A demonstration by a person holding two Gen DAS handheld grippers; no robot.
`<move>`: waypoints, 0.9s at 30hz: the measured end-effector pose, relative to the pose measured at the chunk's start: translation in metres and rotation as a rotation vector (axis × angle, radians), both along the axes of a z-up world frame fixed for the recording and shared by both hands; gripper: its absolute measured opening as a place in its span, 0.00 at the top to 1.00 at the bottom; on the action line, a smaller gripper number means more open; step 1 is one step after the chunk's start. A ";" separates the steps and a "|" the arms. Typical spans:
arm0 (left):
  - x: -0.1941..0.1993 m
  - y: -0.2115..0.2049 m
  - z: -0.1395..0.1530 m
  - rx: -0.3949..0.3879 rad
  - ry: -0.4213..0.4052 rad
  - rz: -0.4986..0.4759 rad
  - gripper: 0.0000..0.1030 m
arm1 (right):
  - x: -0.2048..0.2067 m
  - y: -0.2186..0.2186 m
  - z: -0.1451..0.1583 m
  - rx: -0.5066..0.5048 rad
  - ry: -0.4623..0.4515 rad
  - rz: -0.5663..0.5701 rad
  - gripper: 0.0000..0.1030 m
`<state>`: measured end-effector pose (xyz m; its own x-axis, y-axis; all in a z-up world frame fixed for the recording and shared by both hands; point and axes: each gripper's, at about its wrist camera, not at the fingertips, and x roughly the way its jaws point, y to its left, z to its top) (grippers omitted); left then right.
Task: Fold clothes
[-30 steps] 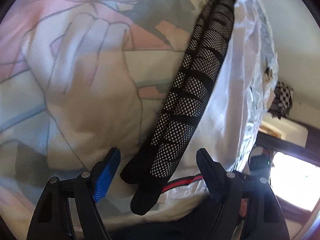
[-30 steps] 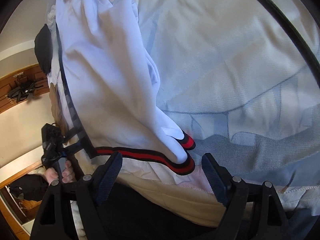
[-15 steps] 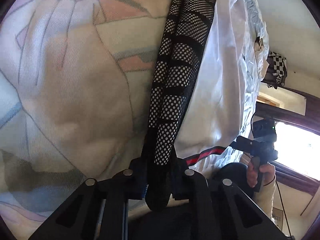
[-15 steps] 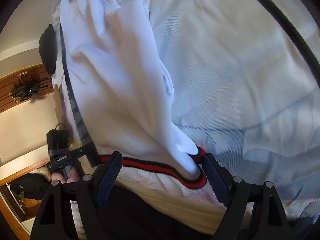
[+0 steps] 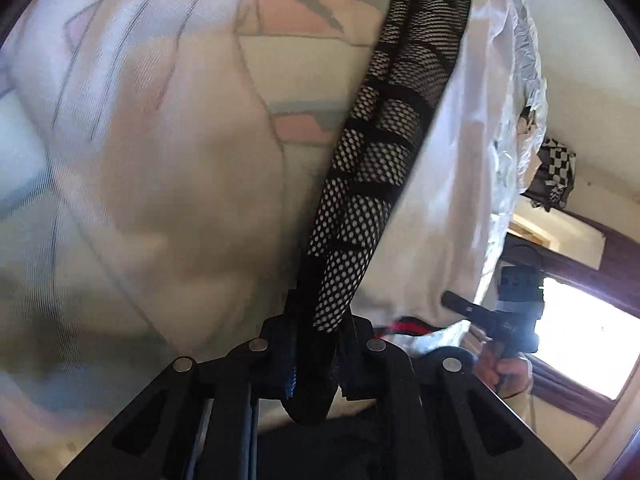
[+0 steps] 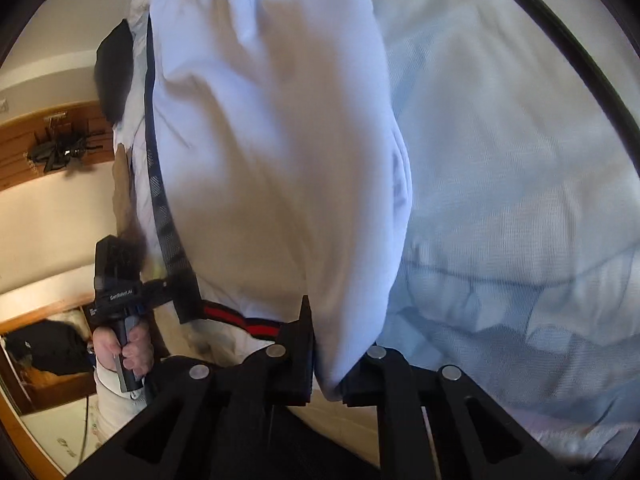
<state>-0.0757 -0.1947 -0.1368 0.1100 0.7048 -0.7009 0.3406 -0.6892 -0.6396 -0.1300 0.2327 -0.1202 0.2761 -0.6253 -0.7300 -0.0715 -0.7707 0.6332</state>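
Observation:
A white garment (image 5: 448, 184) with a black mesh side stripe (image 5: 360, 208) and a red-and-black waistband (image 6: 240, 320) lies stretched over the bed. My left gripper (image 5: 316, 356) is shut on the lower end of the mesh stripe. My right gripper (image 6: 326, 356) is shut on a corner of the white garment (image 6: 280, 152) at the waistband end. Each wrist view shows the other gripper held in a hand: the right gripper is at the right of the left wrist view (image 5: 508, 320), the left gripper at the left of the right wrist view (image 6: 120, 296).
A printed bedsheet (image 5: 152, 152) in pastel colours lies under the garment; it looks pale blue in the right wrist view (image 6: 512, 184). A bright window (image 5: 584, 344) and a checkered item (image 5: 556, 176) are at the right. A wooden wall shelf (image 6: 48, 144) is at the left.
Both grippers were open a second ago. The left one closed on the mesh stripe first; the right one has now closed on the garment's white corner. The fabric is pulled tauter.

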 end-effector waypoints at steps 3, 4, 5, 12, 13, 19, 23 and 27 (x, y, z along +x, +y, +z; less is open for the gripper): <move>0.007 -0.002 0.016 0.031 -0.008 0.009 0.86 | 0.003 0.009 0.003 0.008 -0.056 0.001 0.91; 0.011 -0.003 0.020 0.038 -0.014 -0.001 0.86 | 0.005 0.011 0.005 0.016 -0.067 0.006 0.91; 0.014 -0.002 0.022 0.040 -0.023 -0.004 0.86 | 0.006 0.013 0.006 0.026 -0.078 0.012 0.91; 0.026 -0.005 0.011 -0.018 -0.111 0.015 0.86 | 0.018 0.017 -0.013 0.051 -0.162 -0.017 0.87; 0.025 -0.004 0.008 -0.028 -0.121 0.017 0.86 | 0.018 0.019 -0.016 0.070 -0.173 -0.018 0.79; 0.029 -0.013 0.039 -0.139 -0.088 0.020 0.16 | 0.017 0.040 0.005 0.124 -0.159 0.036 0.09; 0.023 -0.022 0.129 -0.358 0.231 0.135 0.16 | -0.004 0.080 0.069 0.166 0.141 -0.004 0.02; -0.021 0.027 0.178 -0.155 0.472 0.333 0.15 | -0.065 0.091 0.117 0.116 0.338 -0.098 0.02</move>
